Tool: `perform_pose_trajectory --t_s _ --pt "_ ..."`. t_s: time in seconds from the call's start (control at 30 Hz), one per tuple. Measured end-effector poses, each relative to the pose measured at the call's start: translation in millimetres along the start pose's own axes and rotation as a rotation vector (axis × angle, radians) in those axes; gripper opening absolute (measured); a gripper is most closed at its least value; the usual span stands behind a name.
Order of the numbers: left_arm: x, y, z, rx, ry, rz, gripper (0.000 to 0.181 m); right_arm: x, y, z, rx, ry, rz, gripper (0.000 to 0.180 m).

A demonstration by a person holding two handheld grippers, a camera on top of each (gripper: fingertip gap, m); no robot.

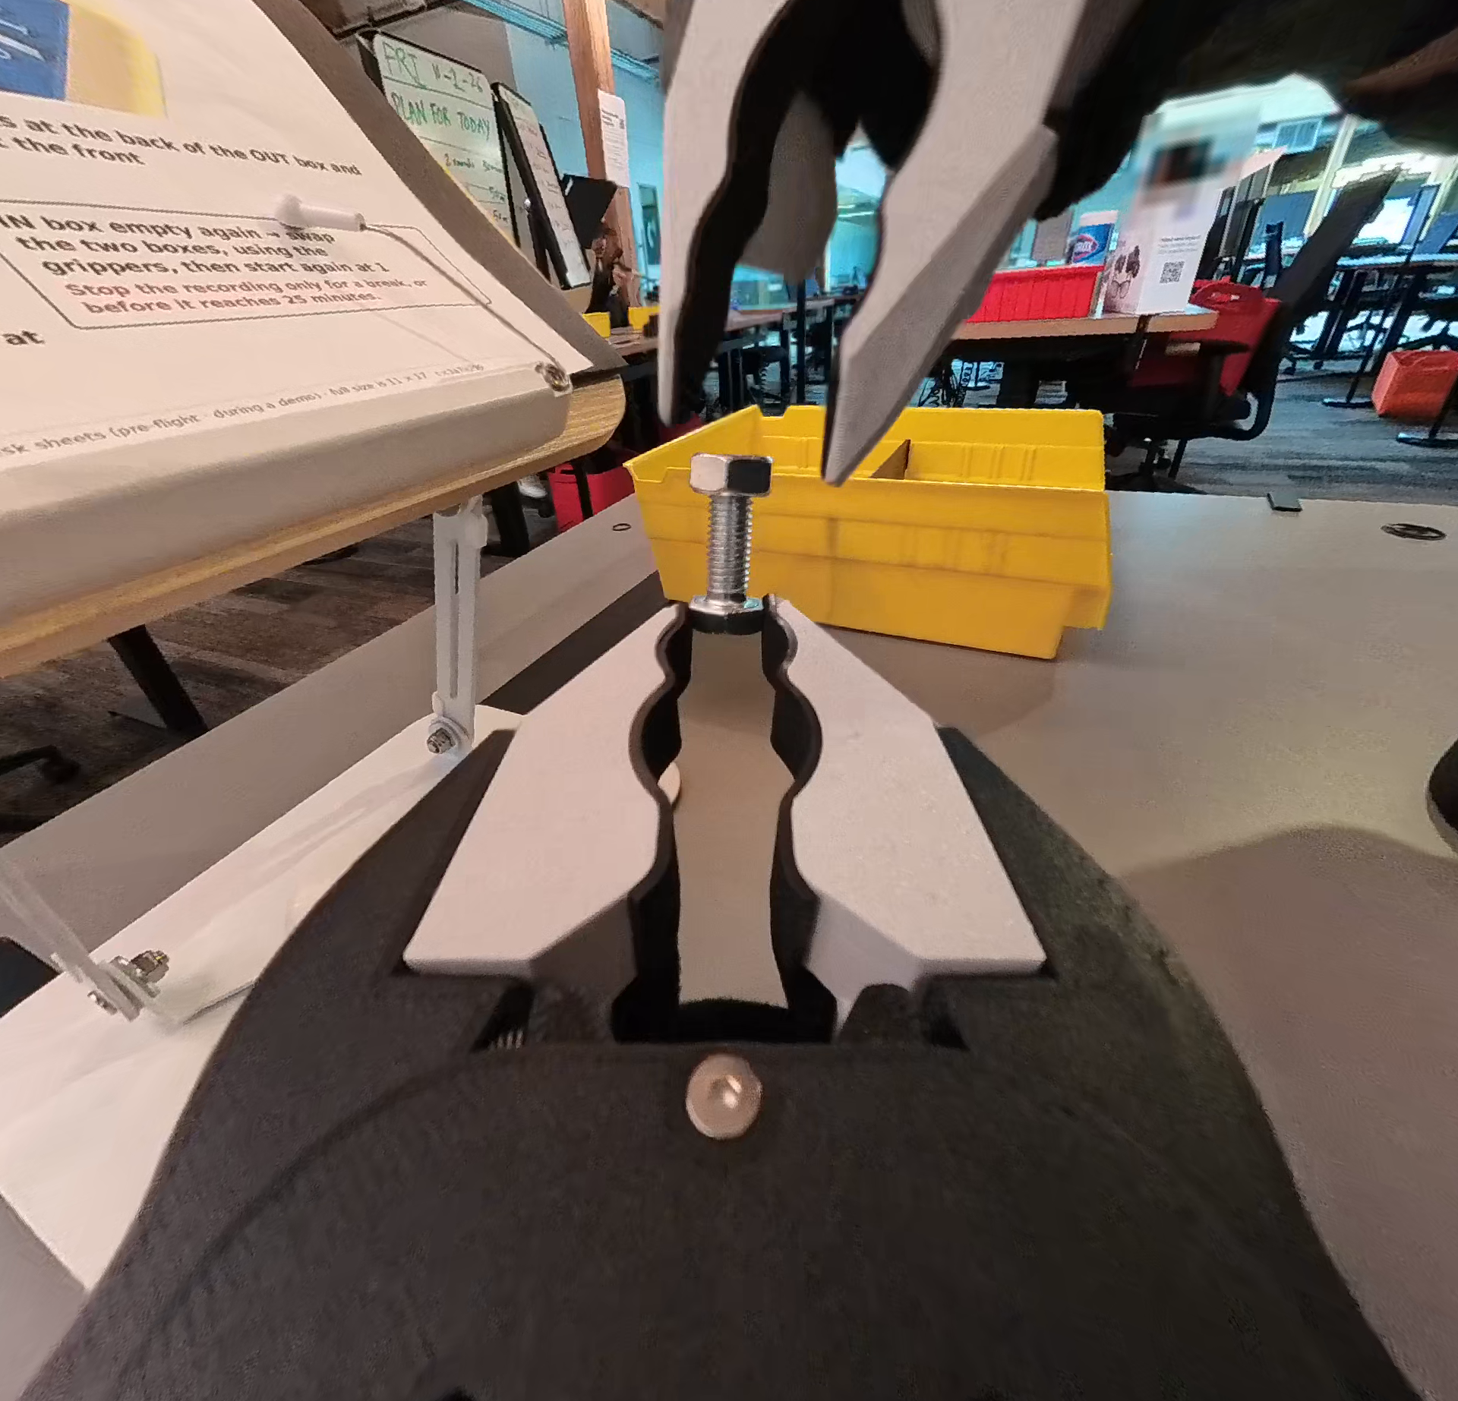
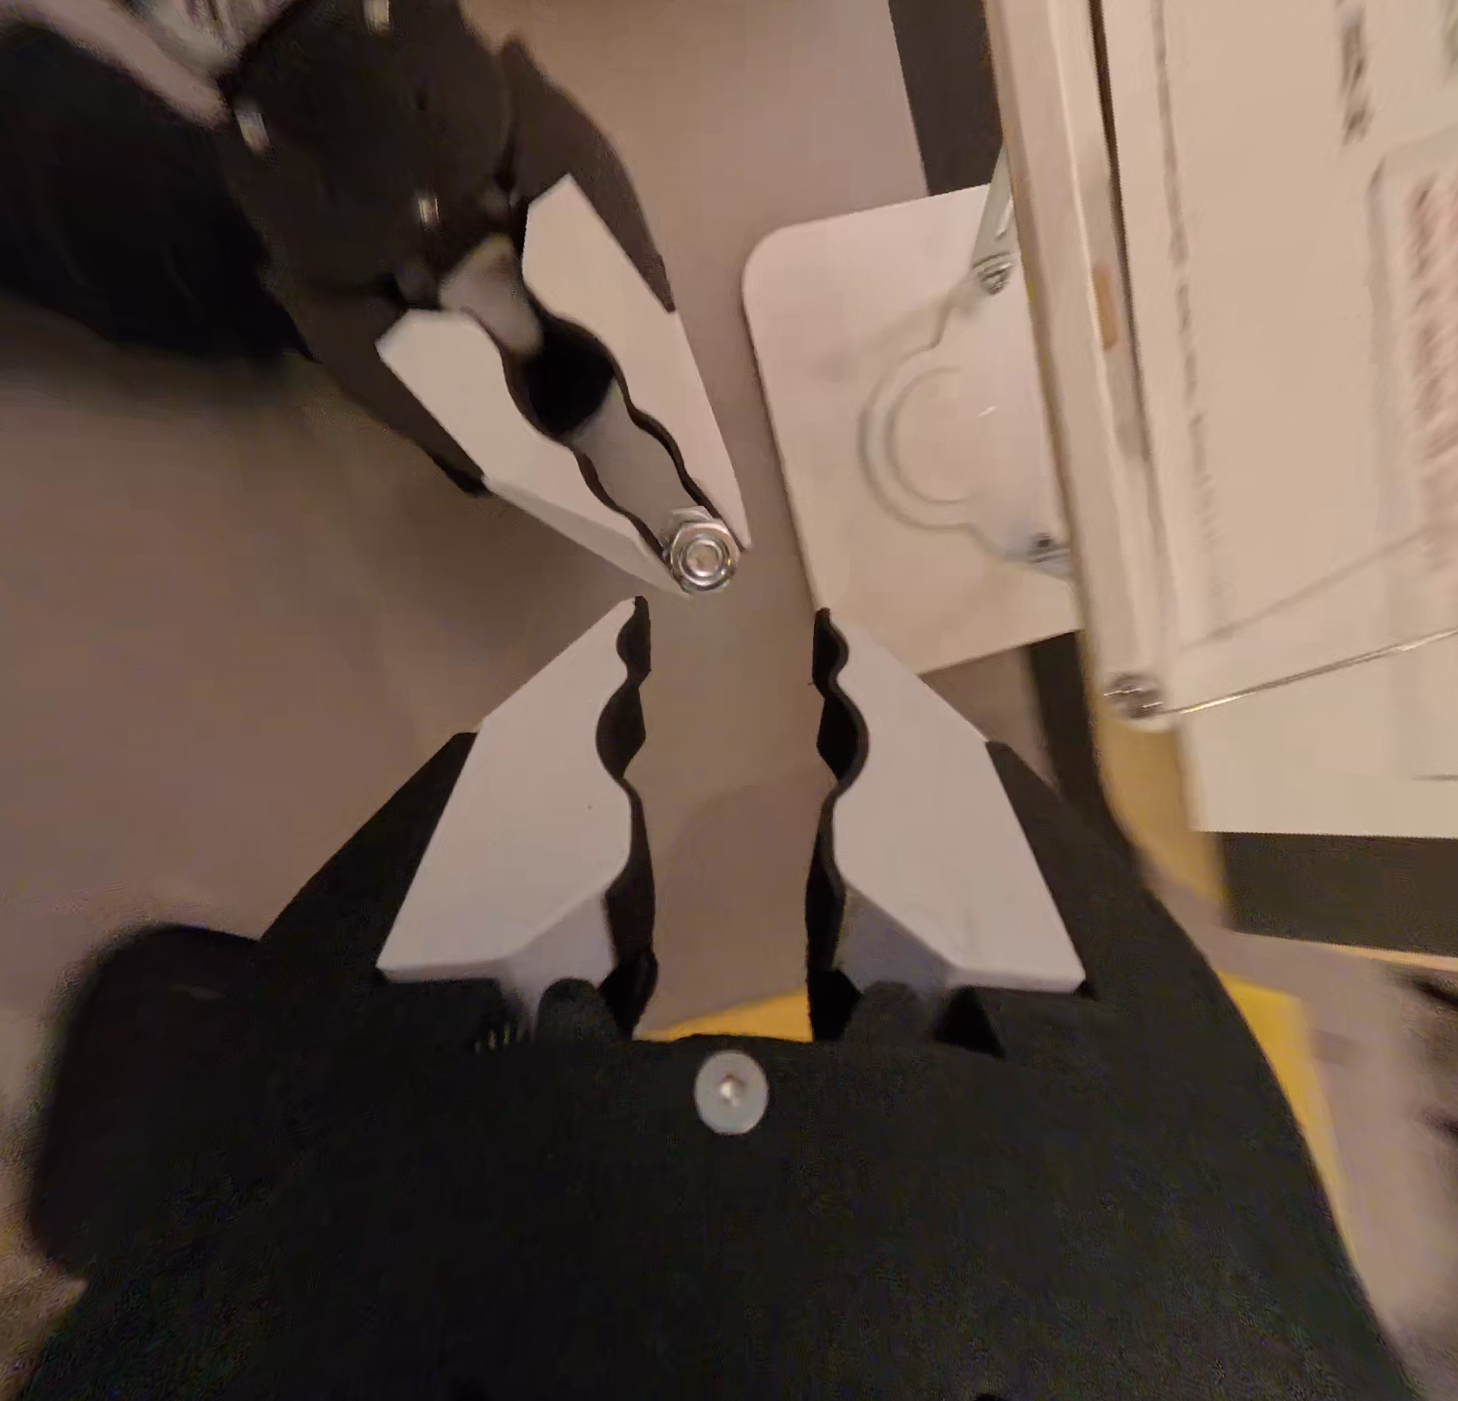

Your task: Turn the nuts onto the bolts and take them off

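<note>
A: Start big. The grey table (image 1: pixel 1183 732) is bare in front of us, a yellow bin (image 1: pixel 947 511) sits at its far side, and a tilted instruction stand (image 1: pixel 237 274) with a white base plate (image 2: pixel 868 385) stands to the left. Behind that is an open workshop: whiteboards, red bins, desks and chairs.

B: And the tools?

A: The left gripper (image 1: pixel 726 614) is clenched at its tips on the lower end of an upright bolt (image 1: pixel 730 543). The hex piece it pinches could be the nut or the bolt's head; I can't say which. Another hex piece (image 1: pixel 730 473) tops the threaded shaft.

B: The right one?

A: The right gripper (image 2: pixel 730 637) hangs above the bolt, jaws spread, nothing between them. In its own view, the bolt sits just beyond its tips, slightly to the left.

B: What could go wrong?

A: My guess is that it comes down off-centre. One finger would strike the top hex first and lever the bolt sideways in the left tips, which hold only a thin band of metal. Then it tilts or drops to the table.

B: Anything else?

A: Smooth flats on steel. If the right jaws close on corners instead of flats, they could slip when turning.
</note>
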State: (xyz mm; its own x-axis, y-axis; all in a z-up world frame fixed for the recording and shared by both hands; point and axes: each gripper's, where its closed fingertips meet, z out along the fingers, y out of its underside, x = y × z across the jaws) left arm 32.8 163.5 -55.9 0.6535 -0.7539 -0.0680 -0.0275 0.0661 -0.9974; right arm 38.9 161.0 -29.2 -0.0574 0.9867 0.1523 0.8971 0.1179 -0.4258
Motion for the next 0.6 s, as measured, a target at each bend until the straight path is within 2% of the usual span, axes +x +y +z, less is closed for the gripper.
perform_pose_trajectory --t_s 0.07,0.17,0.33,0.4,0.6 --pt "0.7 0.8 0.9 -0.008 -0.006 0.014 0.016 -7.4 -1.9 5.6 0.095 -0.144 0.216 0.039" --pt "2.1 1.7 2.0 -0.014 -0.006 0.022 0.016 -9.2 0.2 13.9 0.148 -0.208 0.345 0.039" --pt "2.4 3.1 2.6 -0.019 -0.006 0.025 0.016 -13.4 -8.0 16.1 0.208 -0.266 0.401 0.029" --pt "2.7 3.4 2.7 -0.02 -0.005 0.026 0.016 -14.1 -9.8 15.6 0.217 -0.276 0.394 0.017" --pt "3.3 4.6 3.0 -0.024 0.0 0.024 0.016 -14.0 -9.1 16.1 0.186 -0.25 0.29 0.016"
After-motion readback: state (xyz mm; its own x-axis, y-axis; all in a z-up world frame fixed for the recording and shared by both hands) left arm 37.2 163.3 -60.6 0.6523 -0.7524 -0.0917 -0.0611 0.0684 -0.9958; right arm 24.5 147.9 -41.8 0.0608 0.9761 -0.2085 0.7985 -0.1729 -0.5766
